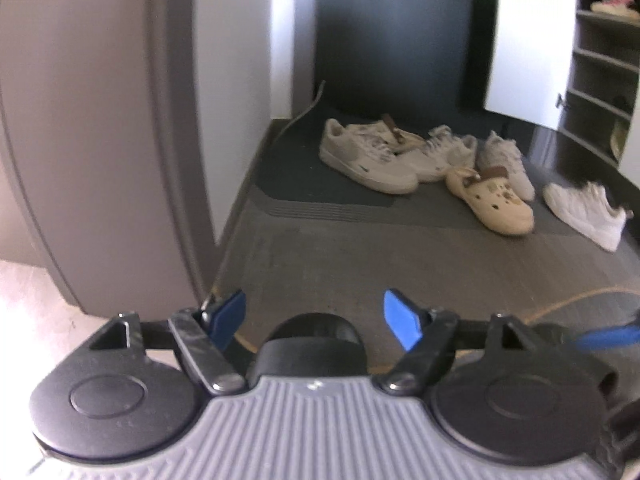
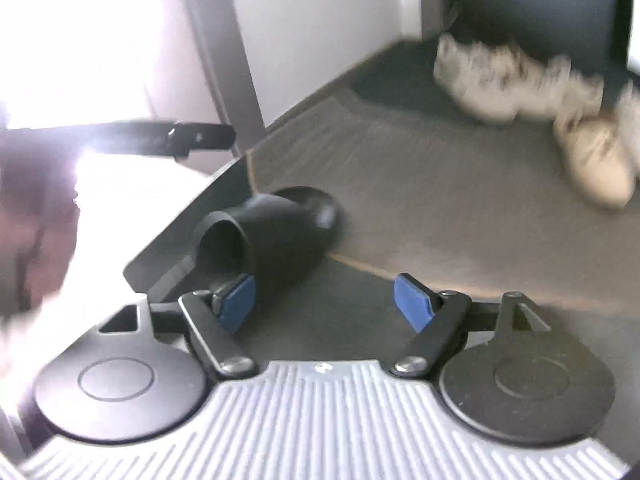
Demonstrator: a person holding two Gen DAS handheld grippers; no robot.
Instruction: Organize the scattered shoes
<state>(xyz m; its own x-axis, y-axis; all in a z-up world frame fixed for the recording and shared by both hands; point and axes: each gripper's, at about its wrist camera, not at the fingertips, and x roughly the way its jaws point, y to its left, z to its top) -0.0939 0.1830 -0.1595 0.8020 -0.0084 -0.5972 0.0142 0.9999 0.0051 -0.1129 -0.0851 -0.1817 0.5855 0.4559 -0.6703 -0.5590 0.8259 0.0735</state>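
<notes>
My left gripper [image 1: 316,320] is open, and its blue pads [image 1: 402,324] stand wide apart. Just beyond and between them a black slide sandal [image 1: 316,334] lies on the floor, untouched. In the right wrist view the same black slide [image 2: 276,236] lies at the mat's edge, left of my open right gripper [image 2: 326,304], which holds nothing. Farther off on the dark mat lie two beige sneakers [image 1: 368,156], a cream clog [image 1: 492,200], a fluffy slipper [image 1: 508,156] and a white sneaker [image 1: 584,212]. The right view shows those shoes [image 2: 592,160] blurred.
A shoe cabinet [image 1: 600,80] with several shelves stands at the right, its white door [image 1: 528,40] open. A pink shoe [image 1: 612,2] rests on an upper shelf. A grey door frame [image 1: 172,120] and white wall bound the left. A long shoehorn [image 1: 304,114] leans in the corner.
</notes>
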